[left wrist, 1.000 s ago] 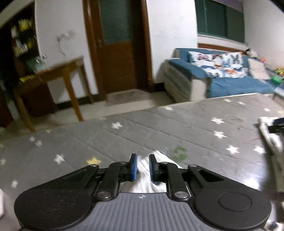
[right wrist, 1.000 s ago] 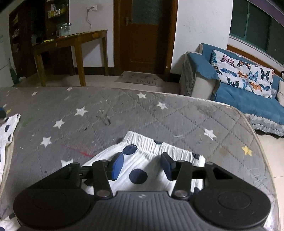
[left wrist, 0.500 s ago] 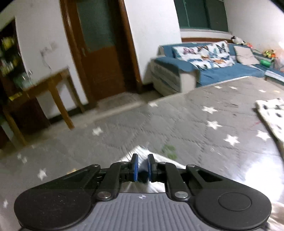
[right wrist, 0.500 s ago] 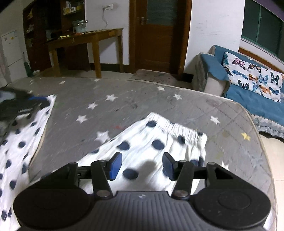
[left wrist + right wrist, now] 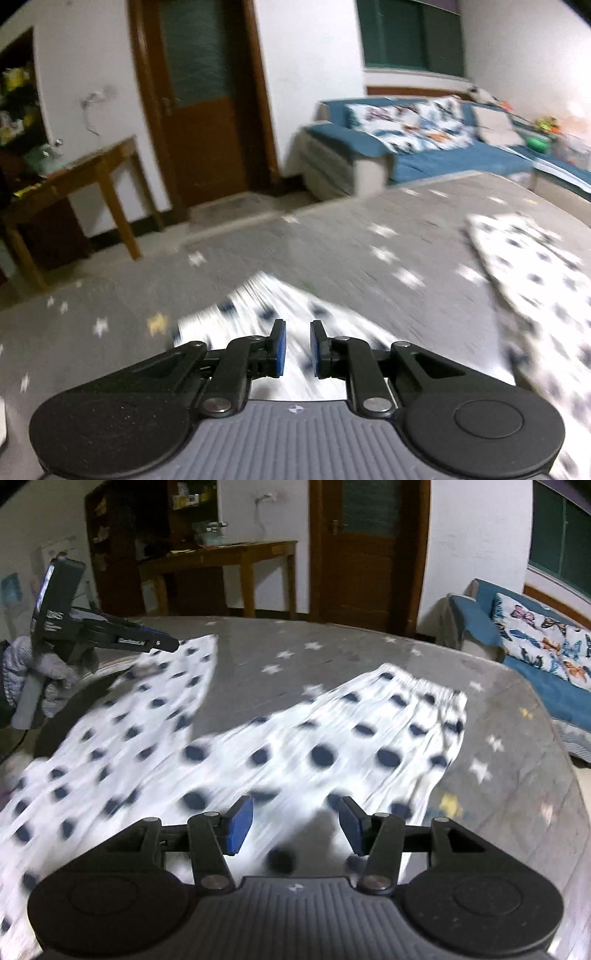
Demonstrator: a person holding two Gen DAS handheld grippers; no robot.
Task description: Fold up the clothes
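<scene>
White trousers with dark blue dots (image 5: pixel 280 746) lie spread on the grey star-patterned mattress (image 5: pixel 517 794). The elastic waistband (image 5: pixel 424 681) is at the far right. One leg runs left toward my left gripper (image 5: pixel 162 644), which hovers over its end. My right gripper (image 5: pixel 295 823) is open and empty above the trouser seat. In the left wrist view my left gripper (image 5: pixel 294 347) has a small gap between its pads, nothing in it, above the blurred leg end (image 5: pixel 266 299). The other leg (image 5: pixel 535 266) shows at right.
The mattress edge (image 5: pixel 554 738) drops off on the right toward a blue sofa (image 5: pixel 535 642). A wooden table (image 5: pixel 229 565) and a brown door (image 5: pixel 369 542) stand beyond the far edge. A shelf (image 5: pixel 14 110) stands at the left wall.
Both grippers have pulled back and risen, so more of the trousers shows. My left gripper's pads have parted slightly and let go of the leg end. The right gripper stayed open.
</scene>
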